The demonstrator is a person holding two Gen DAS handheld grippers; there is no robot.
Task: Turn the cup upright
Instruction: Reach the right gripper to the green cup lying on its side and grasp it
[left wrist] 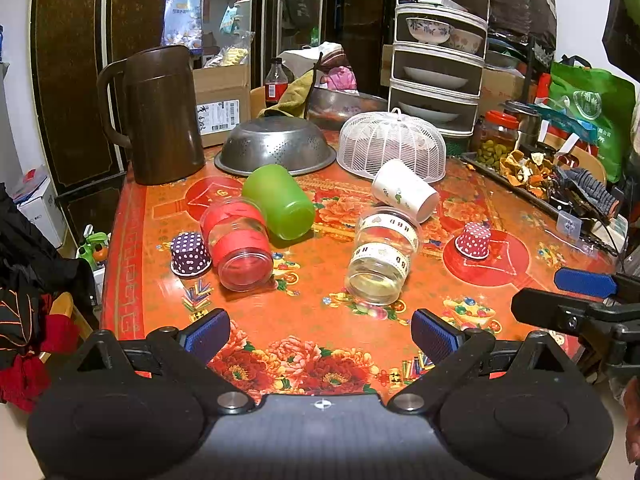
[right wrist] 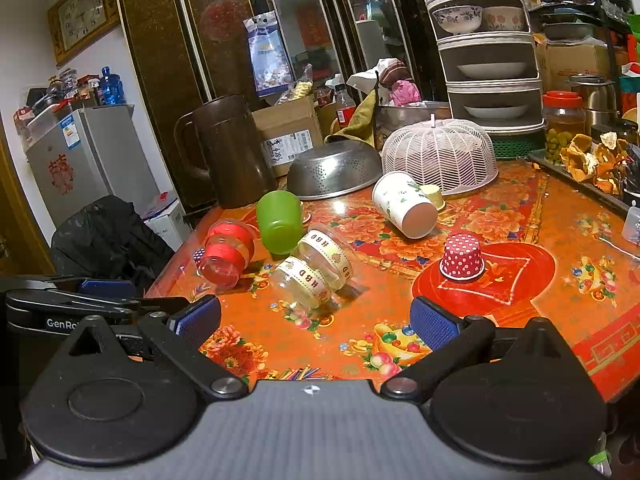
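Clear cup (left wrist: 382, 258) with HBD ribbon bands, lying on its side mid-table (left wrist: 280, 328), long axis pointing toward the cameras. Dead ahead of left gripper (left wrist: 320, 334), left of centre for right gripper (right wrist: 316, 326); left probably nearer. Both sets of fingers spread wide, holding nothing. Green cup (left wrist: 280, 202) and red-banded cup (left wrist: 238, 242) toppled beside.

Dark brown glass-fronted cabinets (right wrist: 248, 40) line the back white wall (right wrist: 28, 64); a framed square clock (right wrist: 82, 14) hangs above a small grey fridge (right wrist: 88, 160)
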